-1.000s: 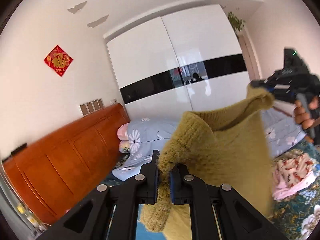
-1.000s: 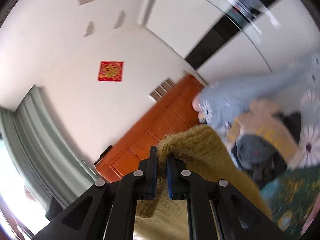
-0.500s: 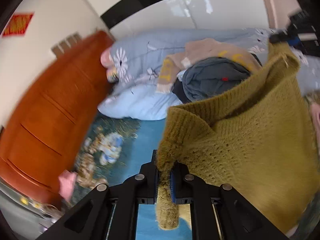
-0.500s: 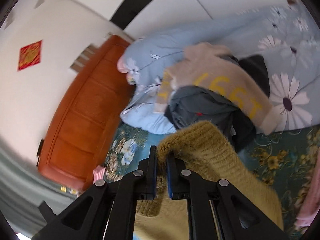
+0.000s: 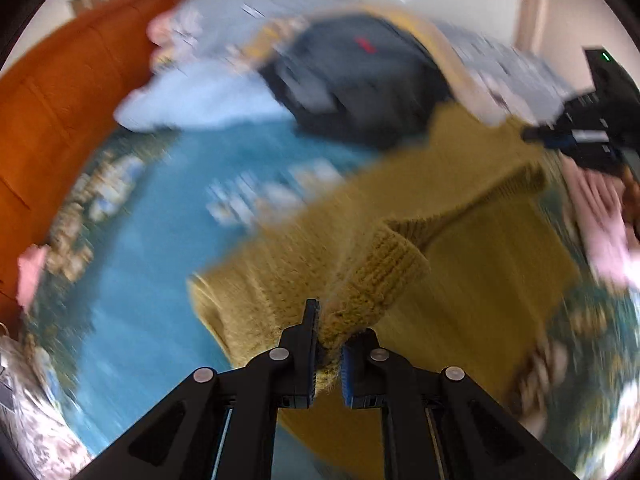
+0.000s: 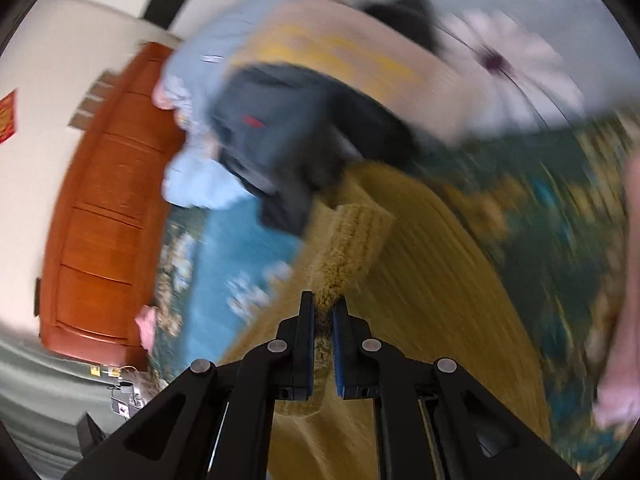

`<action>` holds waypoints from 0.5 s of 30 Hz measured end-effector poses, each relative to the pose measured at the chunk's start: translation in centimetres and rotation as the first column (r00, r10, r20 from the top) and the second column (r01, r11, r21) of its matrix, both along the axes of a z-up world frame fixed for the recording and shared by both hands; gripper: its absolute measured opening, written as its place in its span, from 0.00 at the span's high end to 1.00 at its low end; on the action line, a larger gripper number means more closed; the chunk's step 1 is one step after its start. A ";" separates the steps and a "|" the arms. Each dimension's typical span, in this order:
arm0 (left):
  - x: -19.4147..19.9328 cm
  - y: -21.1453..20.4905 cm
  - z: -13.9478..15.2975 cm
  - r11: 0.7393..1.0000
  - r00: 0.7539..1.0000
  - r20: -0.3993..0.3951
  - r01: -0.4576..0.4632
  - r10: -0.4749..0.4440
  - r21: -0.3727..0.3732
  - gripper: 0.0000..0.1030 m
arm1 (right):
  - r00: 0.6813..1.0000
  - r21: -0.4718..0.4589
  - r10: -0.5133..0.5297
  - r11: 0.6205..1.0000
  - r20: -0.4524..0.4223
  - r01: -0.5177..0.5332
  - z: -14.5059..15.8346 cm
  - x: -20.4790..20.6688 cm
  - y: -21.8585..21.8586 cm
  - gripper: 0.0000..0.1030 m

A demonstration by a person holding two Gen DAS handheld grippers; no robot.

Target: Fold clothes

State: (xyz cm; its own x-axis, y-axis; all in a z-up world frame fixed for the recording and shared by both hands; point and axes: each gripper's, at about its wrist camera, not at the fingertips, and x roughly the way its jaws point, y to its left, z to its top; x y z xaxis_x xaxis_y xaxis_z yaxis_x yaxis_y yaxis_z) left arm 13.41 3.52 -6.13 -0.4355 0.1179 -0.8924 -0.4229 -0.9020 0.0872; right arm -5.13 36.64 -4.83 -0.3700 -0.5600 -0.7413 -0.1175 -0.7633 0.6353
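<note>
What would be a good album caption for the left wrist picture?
Left gripper pinching a mustard knit sweater over the blue floral bedspread, heavily motion-blurred.

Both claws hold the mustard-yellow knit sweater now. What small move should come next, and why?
Probably lower both claws together until the mustard-yellow knit sweater lies flat on the blue floral bedspread. The left claw and right claw each pinch a ribbed corner, and the body already drapes toward the bedspread.
</note>
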 end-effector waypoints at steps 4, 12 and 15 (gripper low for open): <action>2.1 1.5 -1.4 0.999 0.990 0.134 0.038 -0.038 0.003 0.90 | 0.993 0.030 -0.050 0.998 0.107 0.048 -3.5 4.9 3.1 0.93; 3.8 2.1 -4.8 0.997 0.928 0.372 0.050 -0.022 -0.066 0.77 | 0.955 0.144 -0.104 0.987 0.279 0.066 -9.3 9.8 5.6 0.93; 4.4 0.6 -4.0 1.000 0.921 0.389 -0.010 0.012 -0.009 0.66 | 0.940 0.222 -0.133 0.973 0.315 0.063 -10.2 10.6 6.7 0.93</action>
